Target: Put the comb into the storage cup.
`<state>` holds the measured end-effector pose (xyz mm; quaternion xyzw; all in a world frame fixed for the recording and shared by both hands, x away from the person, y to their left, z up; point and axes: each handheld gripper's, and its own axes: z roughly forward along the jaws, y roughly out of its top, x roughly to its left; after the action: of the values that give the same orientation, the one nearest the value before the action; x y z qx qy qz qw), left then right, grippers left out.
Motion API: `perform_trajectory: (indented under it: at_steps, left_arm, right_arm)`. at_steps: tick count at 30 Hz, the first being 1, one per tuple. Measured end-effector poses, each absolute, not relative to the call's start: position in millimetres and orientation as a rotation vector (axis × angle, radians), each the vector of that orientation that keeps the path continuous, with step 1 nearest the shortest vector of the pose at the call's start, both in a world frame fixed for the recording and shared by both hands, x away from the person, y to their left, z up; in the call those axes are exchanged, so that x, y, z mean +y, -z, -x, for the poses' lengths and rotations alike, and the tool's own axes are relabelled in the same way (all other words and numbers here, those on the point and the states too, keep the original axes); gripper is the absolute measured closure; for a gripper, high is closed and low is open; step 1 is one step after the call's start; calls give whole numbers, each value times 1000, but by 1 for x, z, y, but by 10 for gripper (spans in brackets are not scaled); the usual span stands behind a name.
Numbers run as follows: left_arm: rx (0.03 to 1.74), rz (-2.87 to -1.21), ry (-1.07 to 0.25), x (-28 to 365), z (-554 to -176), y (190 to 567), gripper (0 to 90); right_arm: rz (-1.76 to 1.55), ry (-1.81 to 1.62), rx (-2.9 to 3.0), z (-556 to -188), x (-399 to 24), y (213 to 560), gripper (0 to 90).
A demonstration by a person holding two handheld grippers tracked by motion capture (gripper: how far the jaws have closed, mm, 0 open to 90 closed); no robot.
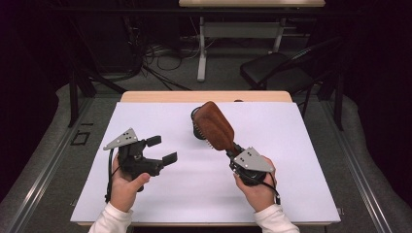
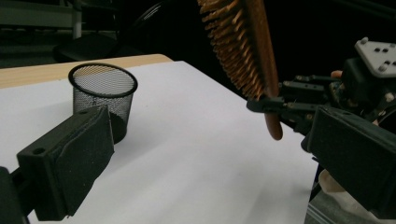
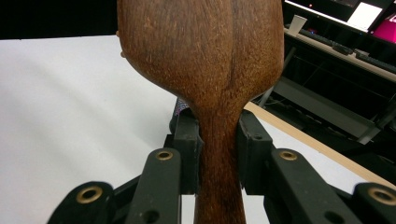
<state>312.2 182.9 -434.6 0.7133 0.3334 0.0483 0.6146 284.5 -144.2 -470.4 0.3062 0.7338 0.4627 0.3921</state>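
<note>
- Nearest us, our right tool [image 1: 236, 151] clamps the narrow neck of the brown wooden paddle hairbrush [image 1: 214, 125]; in the right gripper view its pads [image 3: 187, 140] press on both sides of the handle, so we judge the grip firm enough to carry.
- Our left tool [image 1: 162, 149] hangs over the white surface [image 1: 291, 145] with its jaws wide and nothing between them; we keep it well apart from the brush's path.
- The brush is lifted off the surface and tilts up and away from us, bristles facing down and to the left.
- Just beyond its head stands the black round wire-mesh cup [image 2: 103, 100], upright and apparently empty.
- The step in hand looks like lowering the brush into that cup. The handle end sits by the clamp, so we turn the brush upright over the rim first, then lower slowly; the light cup may tip if the head strikes its edge.
</note>
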Motion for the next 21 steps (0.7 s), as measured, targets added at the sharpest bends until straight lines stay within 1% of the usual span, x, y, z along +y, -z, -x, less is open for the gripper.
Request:
perform_trajectory:
  at_steps: [4,21]
  left_arm:
    - [768,-1650,-92,177,-317,429,3]
    - [767,-1687,-82,152,-332,408,5]
  right_arm:
    - [-773,-1175,1863,-284,-143,471,731]
    - [-754,-1175,1862,-282,-141,471,731]
